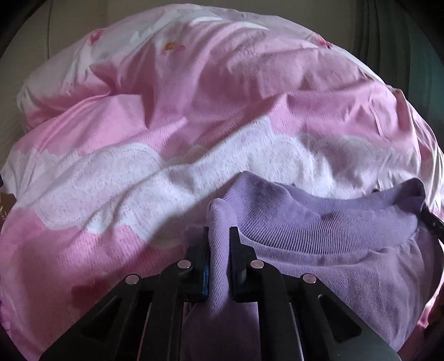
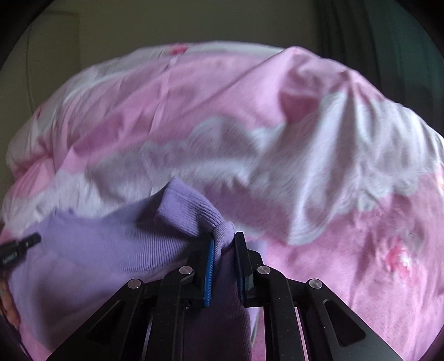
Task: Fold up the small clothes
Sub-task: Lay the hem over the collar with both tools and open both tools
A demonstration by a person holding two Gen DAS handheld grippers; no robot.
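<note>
A small lilac knit garment (image 1: 319, 238) with a ribbed band hangs between my two grippers above a pink and white bedcover (image 1: 166, 125). My left gripper (image 1: 219, 236) is shut on a bunched edge of it at the garment's left end. My right gripper (image 2: 224, 241) is shut on the ribbed edge of the same garment (image 2: 105, 250) at its right end. The right gripper's tip shows at the far right of the left wrist view (image 1: 431, 219). The left gripper's tip shows at the far left of the right wrist view (image 2: 22, 245). The garment's lower part is hidden below the grippers.
The rumpled bedcover (image 2: 305, 138) fills the space ahead, with raised folds at the back. A pale wall (image 2: 166, 22) and a dark green curtain (image 2: 374, 33) stand behind the bed.
</note>
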